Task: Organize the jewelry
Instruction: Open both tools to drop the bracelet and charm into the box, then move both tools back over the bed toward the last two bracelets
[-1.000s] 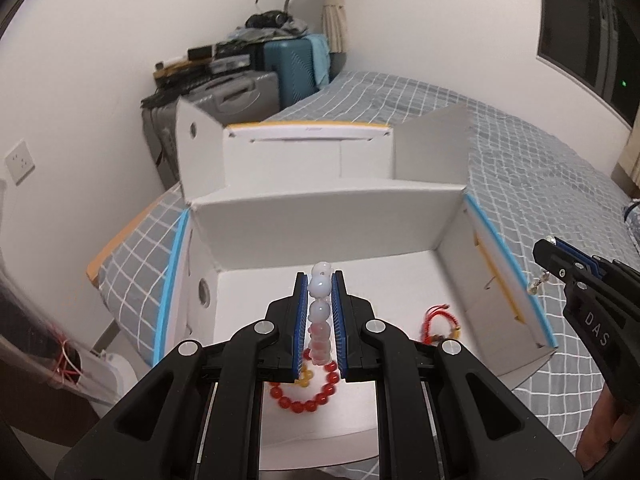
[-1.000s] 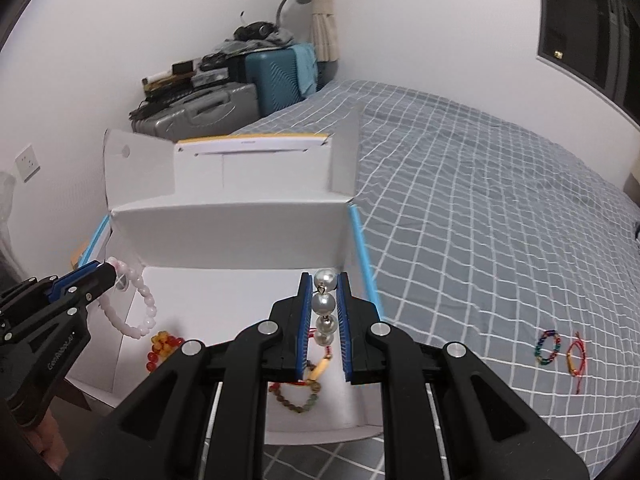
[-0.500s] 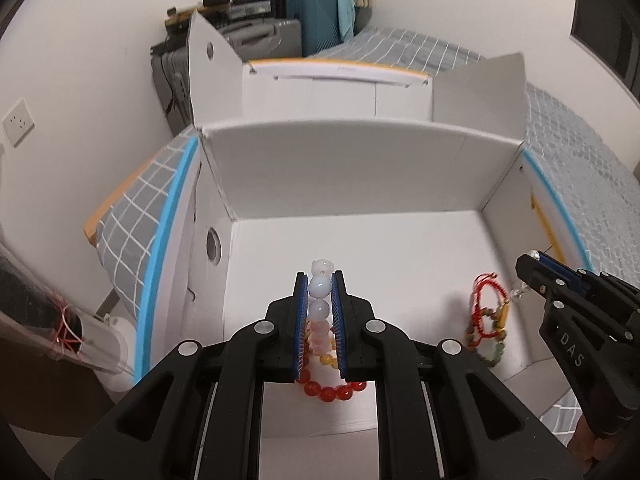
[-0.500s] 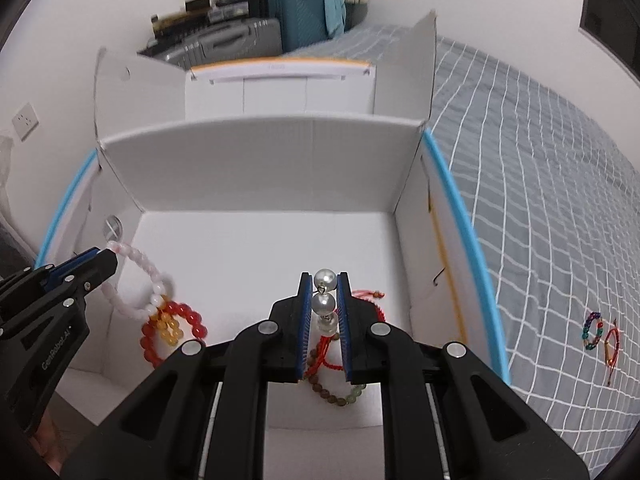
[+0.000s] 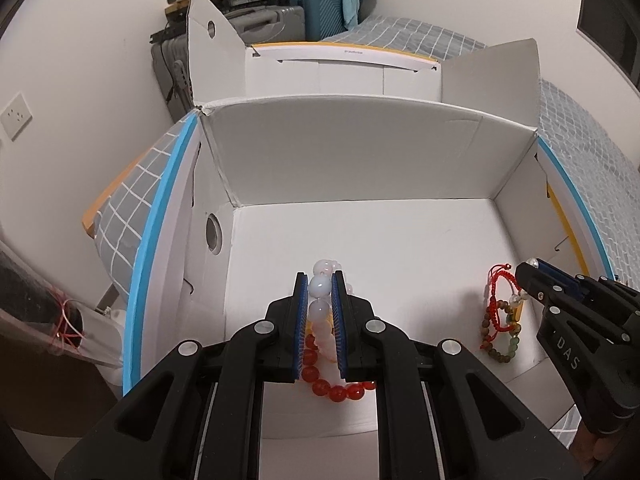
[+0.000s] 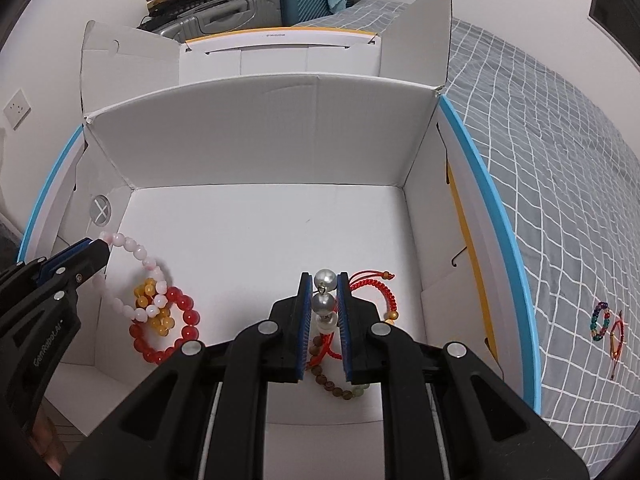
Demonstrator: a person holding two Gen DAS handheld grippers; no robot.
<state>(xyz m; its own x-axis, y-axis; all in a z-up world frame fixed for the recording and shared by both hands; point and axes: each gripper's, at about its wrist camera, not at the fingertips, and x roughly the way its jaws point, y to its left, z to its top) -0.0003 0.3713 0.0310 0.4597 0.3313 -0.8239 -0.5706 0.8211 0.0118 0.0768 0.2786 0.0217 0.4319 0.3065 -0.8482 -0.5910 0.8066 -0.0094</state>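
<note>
An open white cardboard box [image 5: 360, 168] [image 6: 260, 136] lies on the bed. My left gripper [image 5: 320, 280] [image 6: 102, 246] is shut on a pale pink bead bracelet [image 5: 319, 291] [image 6: 136, 256], low over the box floor at its left. Under it lie a red bead bracelet [image 5: 340, 393] [image 6: 188, 312] and an amber one [image 6: 154, 304]. My right gripper [image 6: 323, 280] [image 5: 530, 268] is shut on a silver pearl piece [image 6: 323, 302], low at the box's right, above a red cord bracelet [image 6: 380, 286] [image 5: 496, 300] and a brown-green bead bracelet [image 6: 340, 390] [image 5: 504, 344].
Two more bracelets, a multicoloured bead one [image 6: 599, 320] and a red cord one [image 6: 616, 338], lie on the grey checked bedcover [image 6: 540, 140] right of the box. Suitcases [image 5: 280, 20] and clutter stand against the far wall. The box flaps stand upright at the back.
Both grippers have come down into the box with their bracelets still held. The box floor and the jewelry lying on it now look much nearer.
</note>
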